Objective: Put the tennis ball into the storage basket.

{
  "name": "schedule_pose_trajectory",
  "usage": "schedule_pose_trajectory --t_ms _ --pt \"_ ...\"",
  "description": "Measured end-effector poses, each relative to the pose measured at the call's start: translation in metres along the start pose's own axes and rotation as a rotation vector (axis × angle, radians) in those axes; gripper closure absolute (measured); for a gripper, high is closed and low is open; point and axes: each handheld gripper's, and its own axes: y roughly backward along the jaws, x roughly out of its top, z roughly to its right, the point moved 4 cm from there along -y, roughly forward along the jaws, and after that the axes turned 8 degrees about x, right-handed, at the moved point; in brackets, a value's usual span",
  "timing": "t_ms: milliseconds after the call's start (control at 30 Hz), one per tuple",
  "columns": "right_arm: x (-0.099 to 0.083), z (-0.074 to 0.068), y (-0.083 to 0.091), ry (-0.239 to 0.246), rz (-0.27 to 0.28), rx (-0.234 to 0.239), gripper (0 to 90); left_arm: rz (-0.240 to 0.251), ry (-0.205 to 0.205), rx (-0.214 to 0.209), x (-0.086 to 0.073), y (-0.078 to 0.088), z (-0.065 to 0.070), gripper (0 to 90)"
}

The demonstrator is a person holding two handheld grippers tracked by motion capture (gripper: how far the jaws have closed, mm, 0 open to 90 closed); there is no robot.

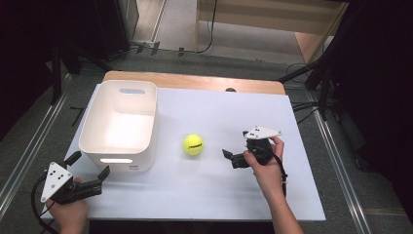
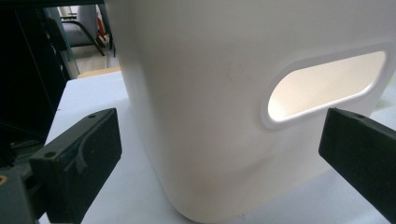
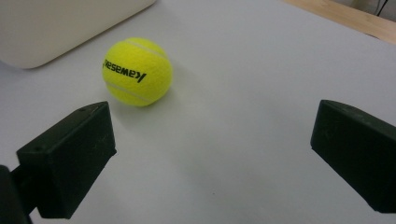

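The right gripper [image 3: 212,158], jaws spread, approaches the fuzzy yellow tennis ball [image 3: 136,71] lying ahead, left of centre; next, probably straddle it. The left gripper [image 2: 219,158], jaws spread, faces the white plastic bin [image 2: 205,93].

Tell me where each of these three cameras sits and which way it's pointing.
High view: above the person's table edge, looking forward and down on the white table; both hands and forearms show.
Left gripper view: on the left claw, facing the white plastic bin; its open black jaws show.
Right gripper view: on the right claw, facing the yellow felt tennis ball; its open jaws show.
Shared: the ball and a corner of the bin appear in both the high and right gripper views.
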Motion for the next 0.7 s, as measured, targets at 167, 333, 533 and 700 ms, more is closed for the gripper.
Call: schedule_pose_trajectory --t_ms 167,333,533,700 --pt "0.006 -0.003 -0.008 0.009 -0.021 0.02 0.0 -0.001 -0.005 0.0 0.0 0.0 0.0 0.0" --pt "0.011 -0.007 -0.015 0.012 -0.046 0.037 0.0 -0.001 -0.002 0.001 0.0 0.0 0.0 0.0" --pt "0.015 -0.012 -0.026 0.029 -0.083 0.055 0.0 0.0 -0.003 0.002 0.0 0.0 0.0 0.0" --pt "0.019 -0.016 -0.035 0.046 -0.103 0.066 0.0 0.002 -0.005 0.0 0.0 -0.001 0.0 0.0"
